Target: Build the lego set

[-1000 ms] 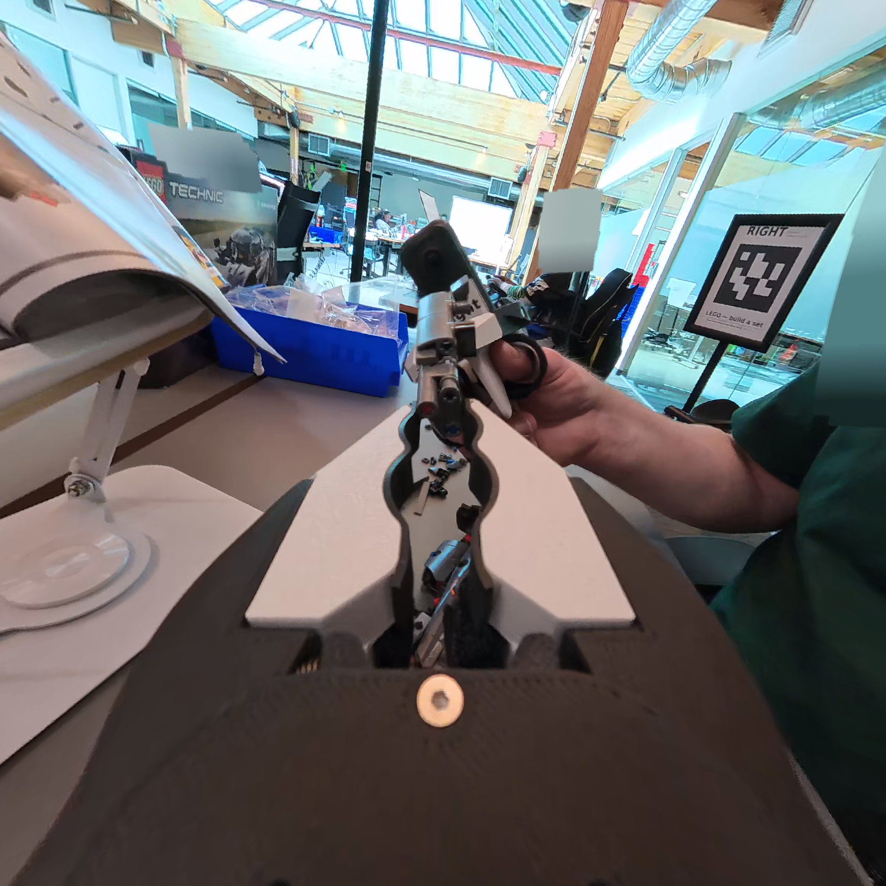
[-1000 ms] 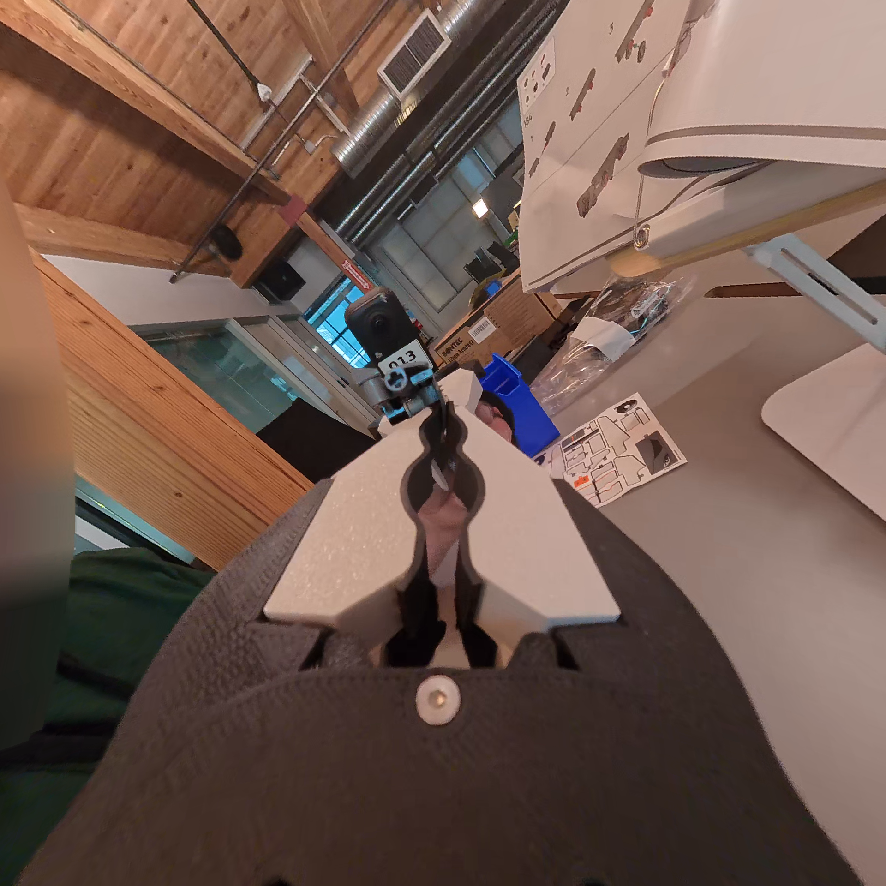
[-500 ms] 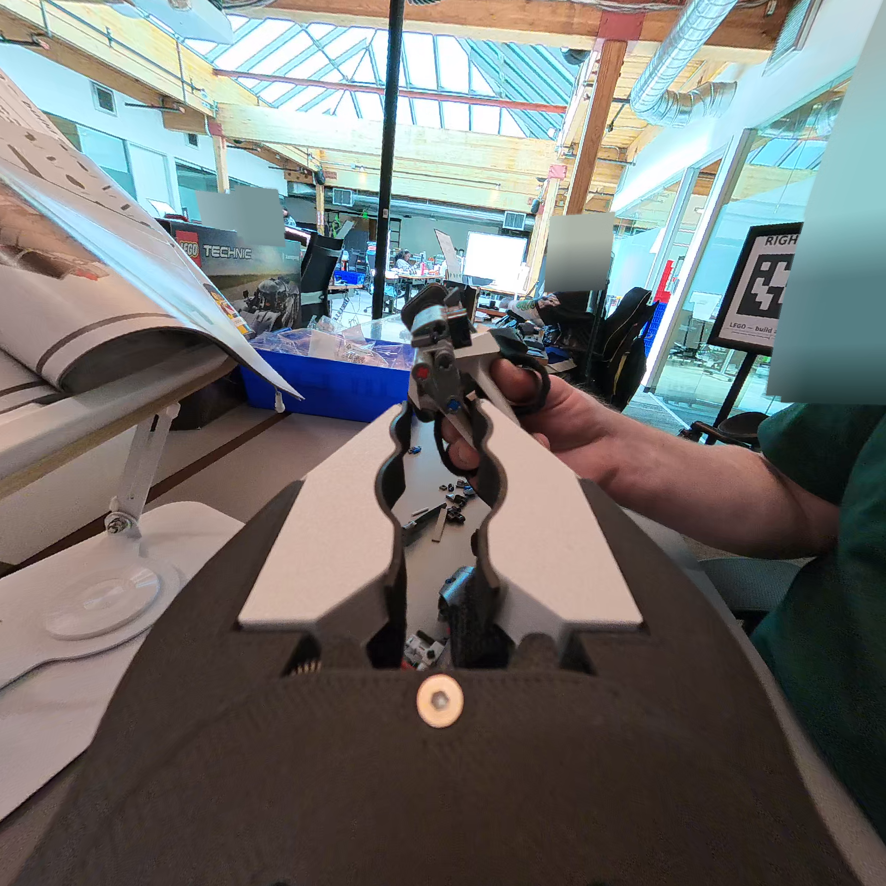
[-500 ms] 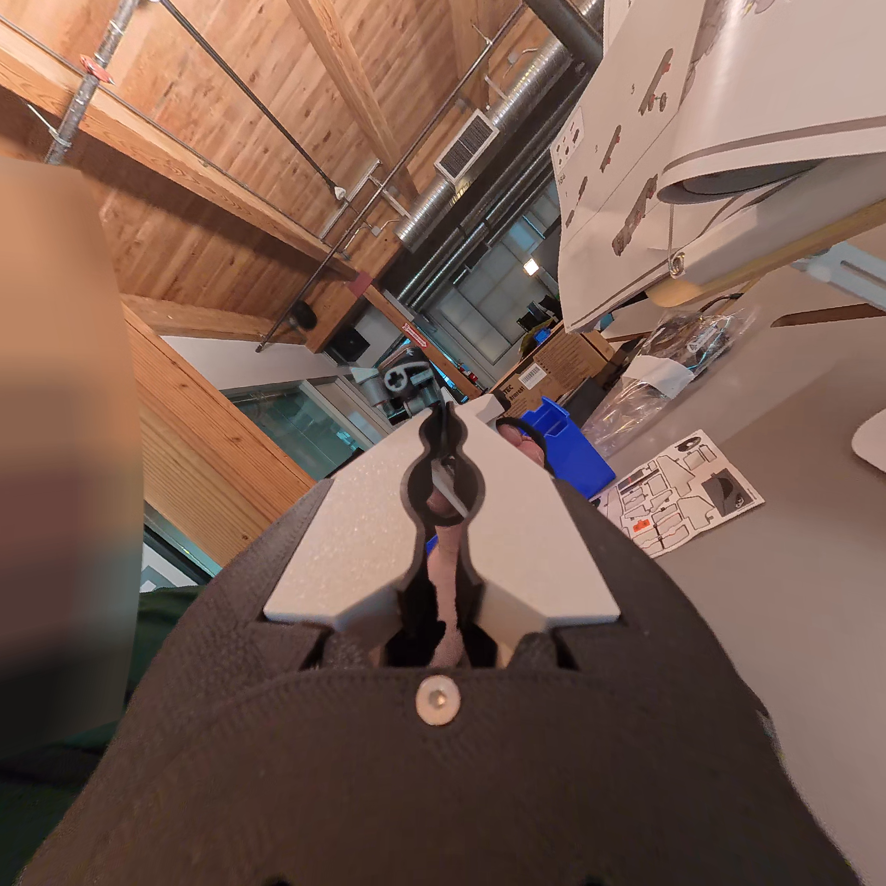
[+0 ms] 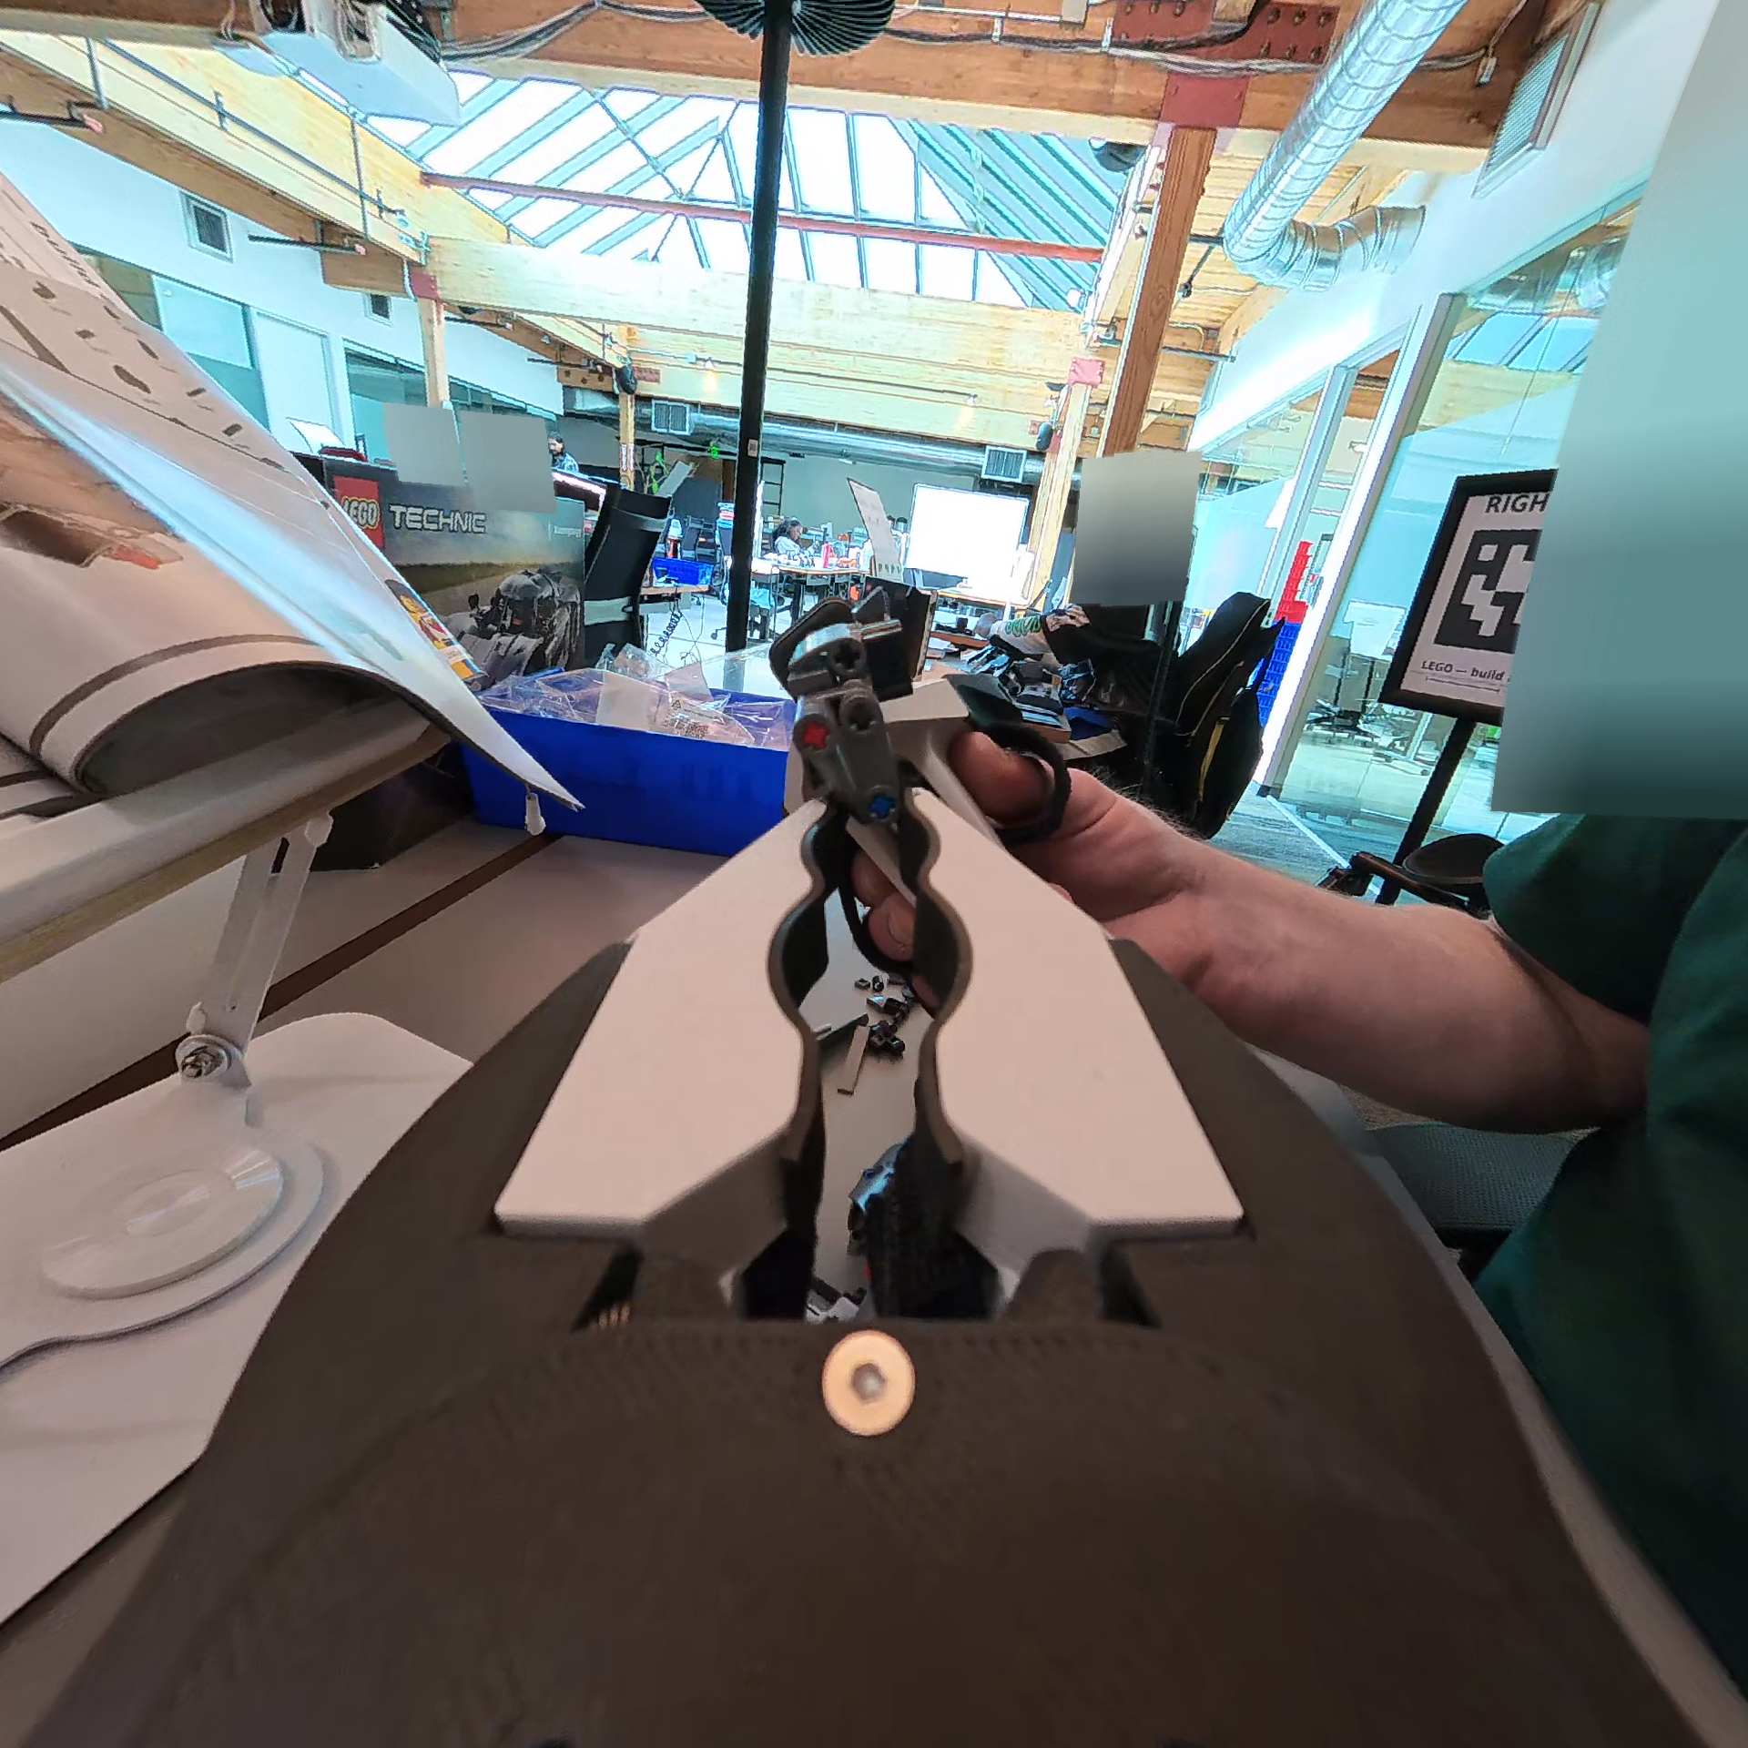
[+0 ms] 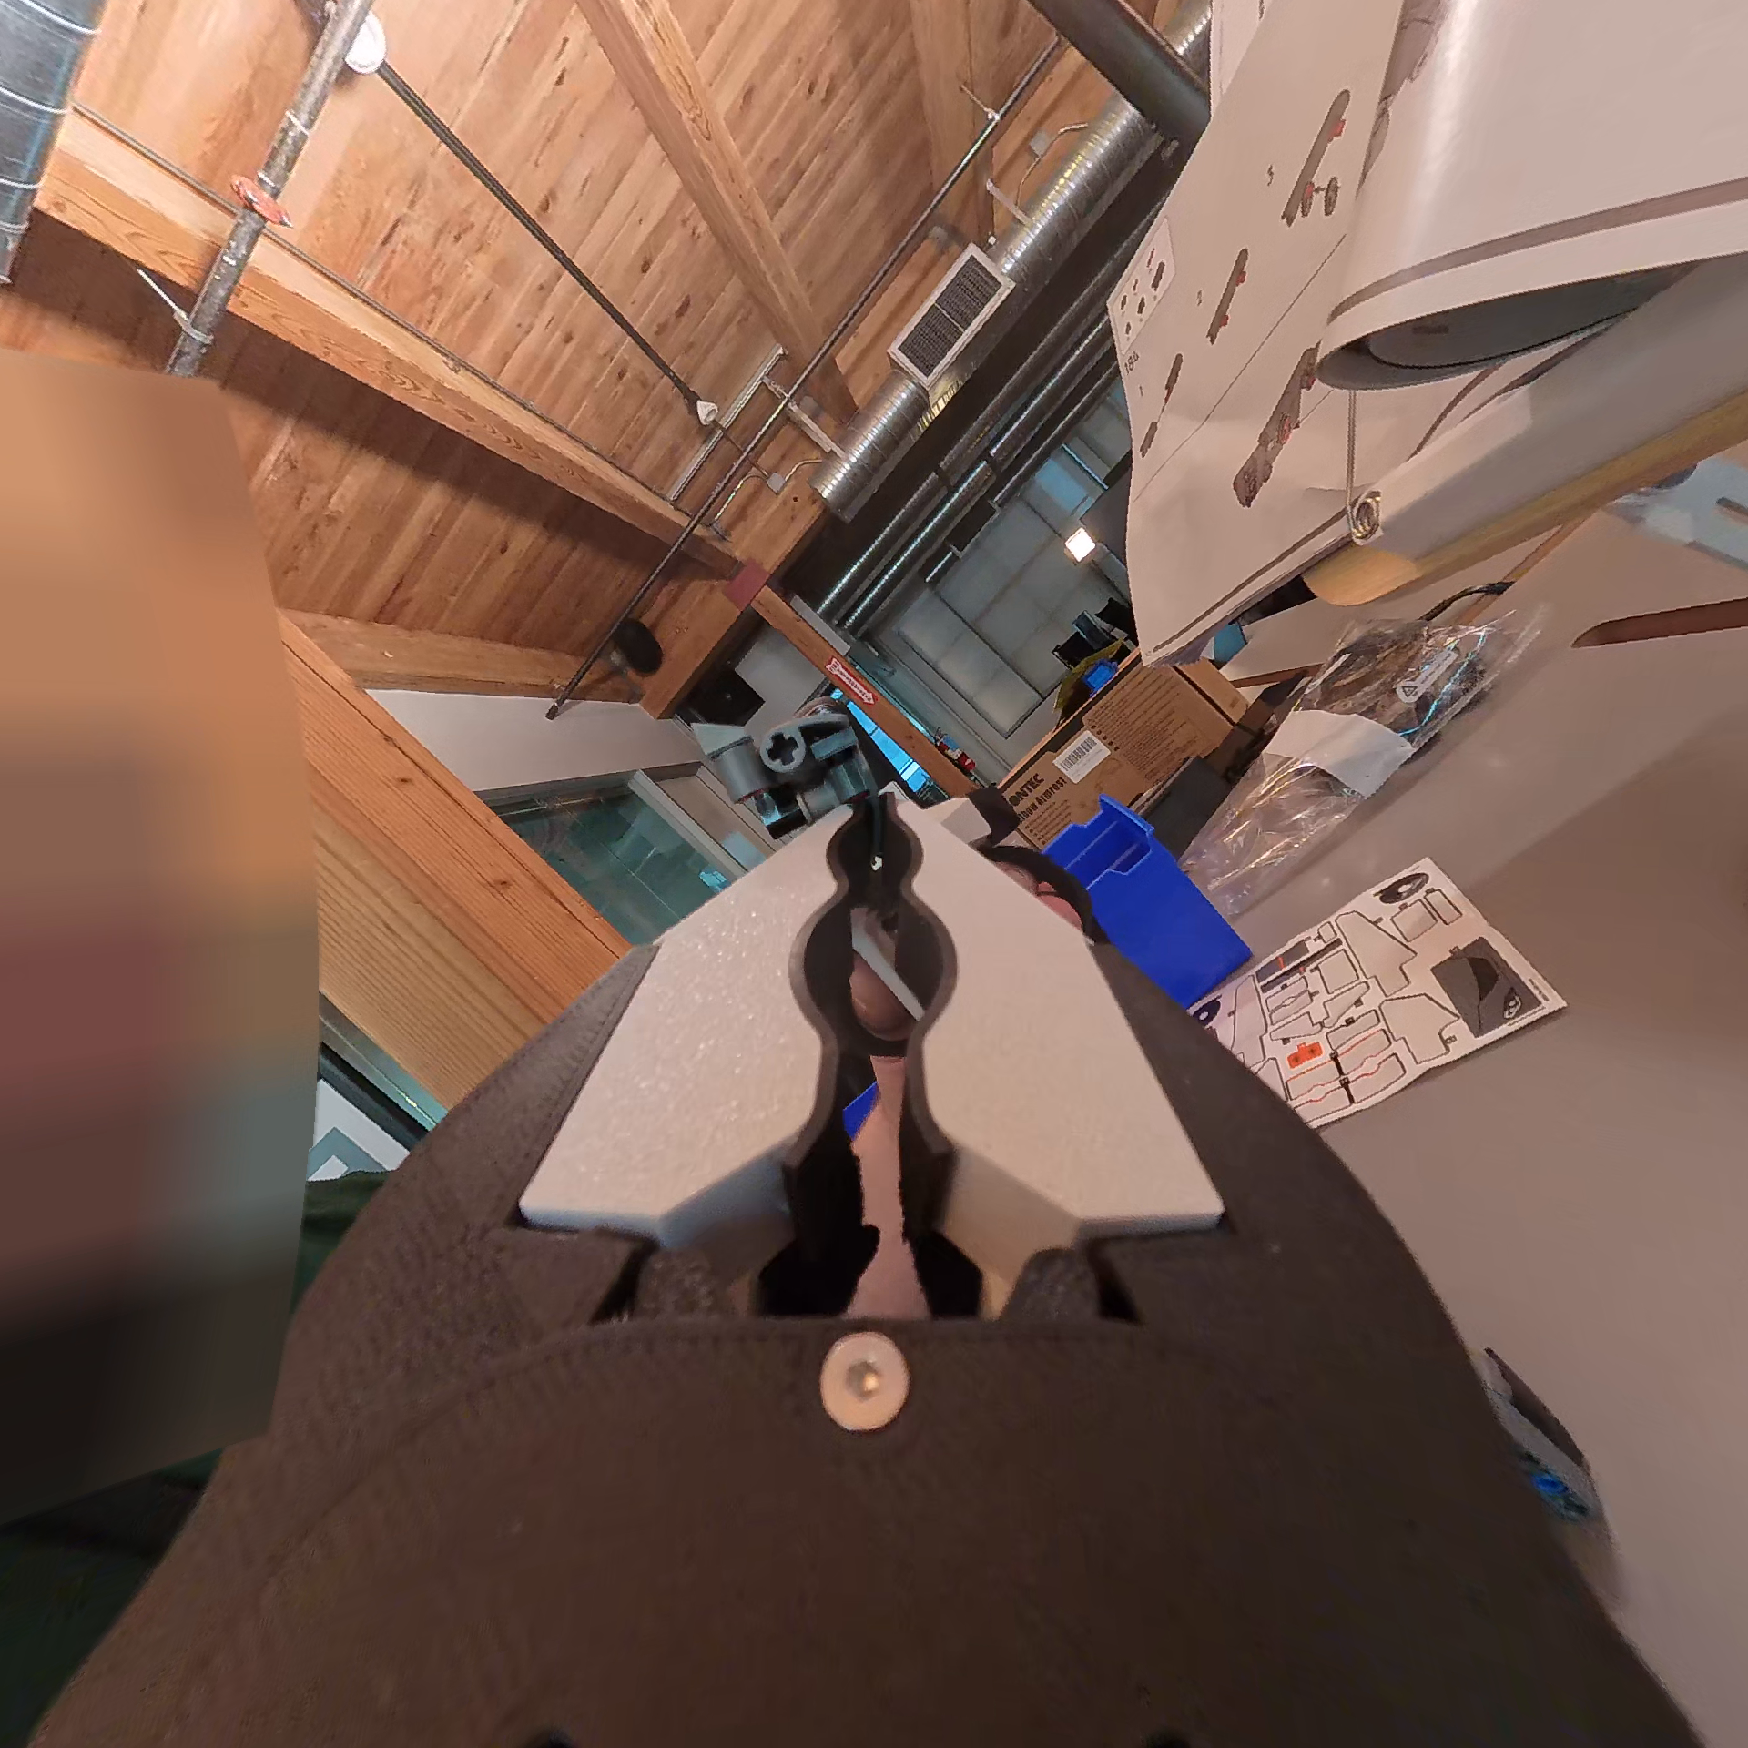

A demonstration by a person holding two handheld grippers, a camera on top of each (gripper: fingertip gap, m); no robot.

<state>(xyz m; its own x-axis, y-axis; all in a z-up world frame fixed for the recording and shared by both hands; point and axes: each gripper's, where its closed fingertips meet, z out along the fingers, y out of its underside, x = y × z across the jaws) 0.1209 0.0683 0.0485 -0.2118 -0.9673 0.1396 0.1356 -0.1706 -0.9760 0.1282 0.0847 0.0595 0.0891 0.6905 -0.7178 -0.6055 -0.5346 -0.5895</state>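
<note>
Assembly (image 5: 845, 733) (perhaps pinched), grip hidden

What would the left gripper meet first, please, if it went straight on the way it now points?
Most likely the grey lego piece right at the tips of the left gripper. The right gripper holds that piece just beyond. Depth is hard to judge, so whether they already touch is unclear.
</note>
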